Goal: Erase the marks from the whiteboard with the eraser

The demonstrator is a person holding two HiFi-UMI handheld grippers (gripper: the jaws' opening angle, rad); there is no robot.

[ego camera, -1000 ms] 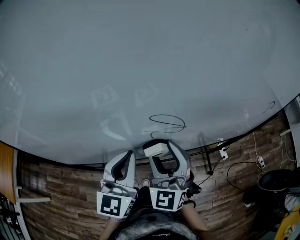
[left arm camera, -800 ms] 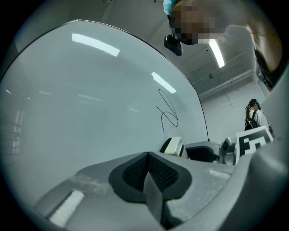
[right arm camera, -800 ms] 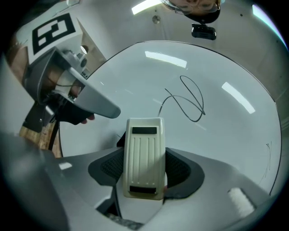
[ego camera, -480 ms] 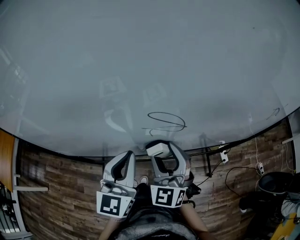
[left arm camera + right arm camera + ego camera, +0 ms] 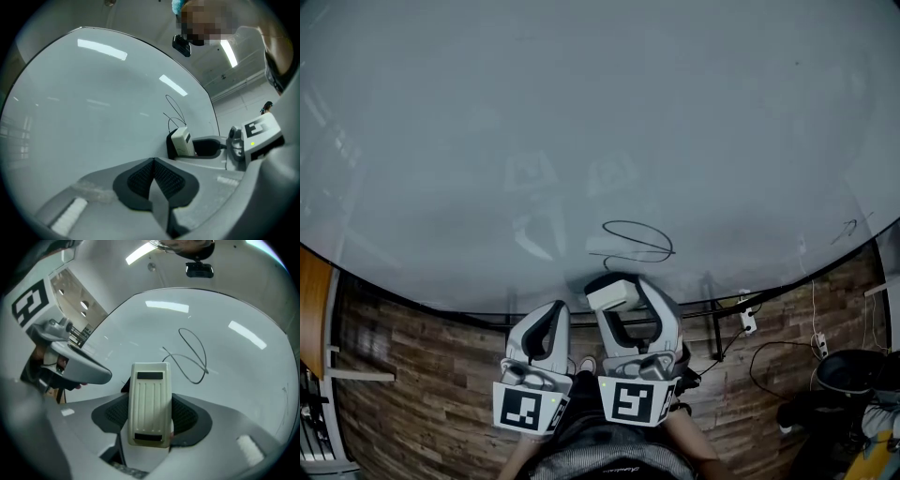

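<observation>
Cream plastic eraser (image 5: 150, 404) sits clamped between the jaws of the right tool (image 5: 623, 302), low in the centre of the head view, just beneath the black looped marks (image 5: 636, 242) on the whiteboard (image 5: 581, 112). Just left of it, the left tool (image 5: 153, 163) has its jaws pressed together on nothing. A wood-plank floor (image 5: 422, 375) fills the bottom of the frame.

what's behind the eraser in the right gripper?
The whiteboard, with the black scribble showing beyond the eraser to its upper right. The right gripper clamps the eraser; its wiping face and the board patch directly behind are covered, so contact can't be judged.
</observation>
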